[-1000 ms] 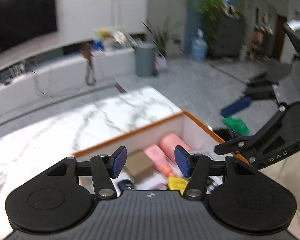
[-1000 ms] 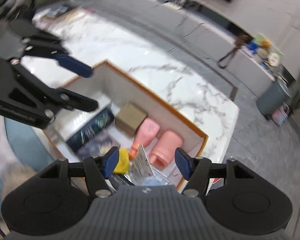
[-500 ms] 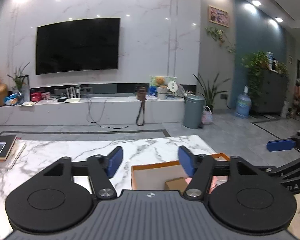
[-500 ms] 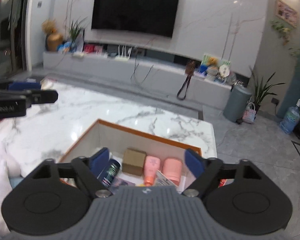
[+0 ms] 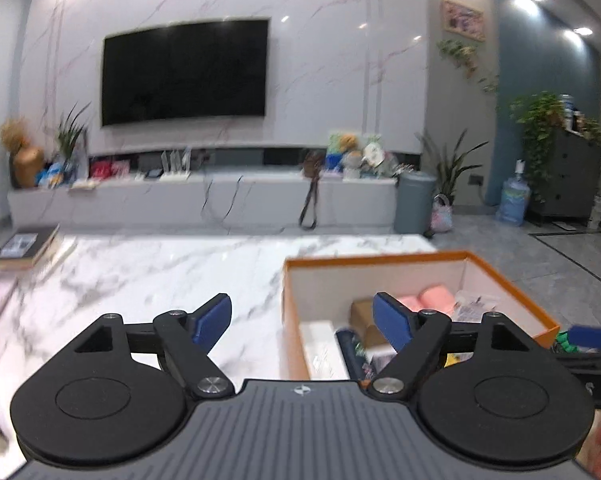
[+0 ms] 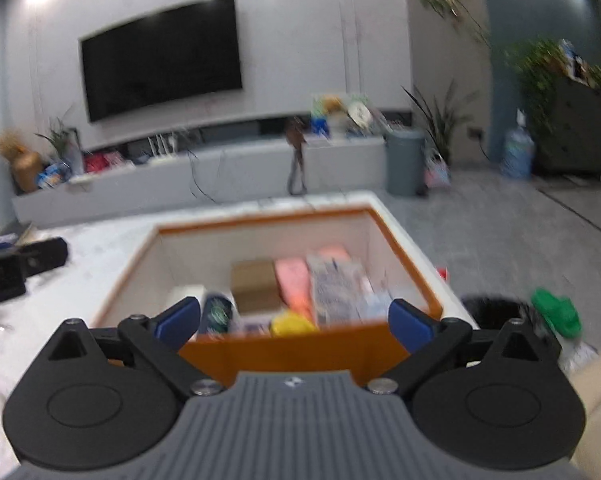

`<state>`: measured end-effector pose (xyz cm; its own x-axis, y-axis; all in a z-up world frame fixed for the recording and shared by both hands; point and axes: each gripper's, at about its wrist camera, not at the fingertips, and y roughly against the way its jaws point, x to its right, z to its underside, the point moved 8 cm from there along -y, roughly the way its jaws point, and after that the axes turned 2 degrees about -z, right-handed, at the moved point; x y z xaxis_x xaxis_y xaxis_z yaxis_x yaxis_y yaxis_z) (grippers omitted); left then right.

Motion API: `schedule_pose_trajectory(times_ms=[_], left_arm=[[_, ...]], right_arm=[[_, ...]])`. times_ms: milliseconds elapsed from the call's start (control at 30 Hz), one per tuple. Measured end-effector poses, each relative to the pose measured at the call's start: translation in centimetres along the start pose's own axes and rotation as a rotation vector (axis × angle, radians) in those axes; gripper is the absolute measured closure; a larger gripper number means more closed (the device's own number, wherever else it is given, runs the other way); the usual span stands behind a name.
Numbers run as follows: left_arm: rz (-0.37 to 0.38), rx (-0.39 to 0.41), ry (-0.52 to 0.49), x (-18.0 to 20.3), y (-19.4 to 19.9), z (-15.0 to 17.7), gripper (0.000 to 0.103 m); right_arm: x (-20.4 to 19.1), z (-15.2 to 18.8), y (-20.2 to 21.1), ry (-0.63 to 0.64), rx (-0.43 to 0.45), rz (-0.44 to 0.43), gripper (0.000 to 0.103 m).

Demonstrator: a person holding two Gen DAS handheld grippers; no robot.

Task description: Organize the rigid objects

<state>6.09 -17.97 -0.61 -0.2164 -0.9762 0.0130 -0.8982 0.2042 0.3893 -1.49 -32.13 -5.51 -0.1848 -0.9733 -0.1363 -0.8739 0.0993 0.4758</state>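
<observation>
Nearest in, the left tongs are spread wide with nothing between the blue pads, held over the marble counter just left of the box. The right tongs are spread wide too, empty, and are lined up with the box's near orange wall.

The box is seen as an open carton, orange on the outside and along the rim, pale inside, set at the counter's right end. It is packed with rigid items. A white carton is laid along the left wall, with a dark printed can just beside it. A brown cardboard box is sat behind the can, and pink bottles are lined up to its right. A yellow item is tucked against the near wall, next to a printed packet. The right view is blurred, so labels cannot be read.

Further left on the counter, a book is stacked at the edge. A green slipper is seen on the floor to the right. Beyond, a grey bin and a wall TV are seen.
</observation>
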Motion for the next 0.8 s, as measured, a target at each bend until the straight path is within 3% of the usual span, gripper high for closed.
schedule_pose_trajectory(times_ms=[167,300,800], left_arm=[[-0.027,-0.044,0.042,-0.8,-0.6,2.1,0.009],[-0.032,-0.081,0.007,-0.8,-0.9,4.1,0.009],[-0.048,-0.082,0.014,-0.9,-0.2,4.1,0.009]], right_arm=[[0.1,1.2,-0.7,0.01,0.007,-0.007,0.004],[0.5,1.7,-0.4,-0.018,0.023,-0.022,0.004],[-0.1,2.1,-0.2,0.02,0.05,0.013,0.004]])
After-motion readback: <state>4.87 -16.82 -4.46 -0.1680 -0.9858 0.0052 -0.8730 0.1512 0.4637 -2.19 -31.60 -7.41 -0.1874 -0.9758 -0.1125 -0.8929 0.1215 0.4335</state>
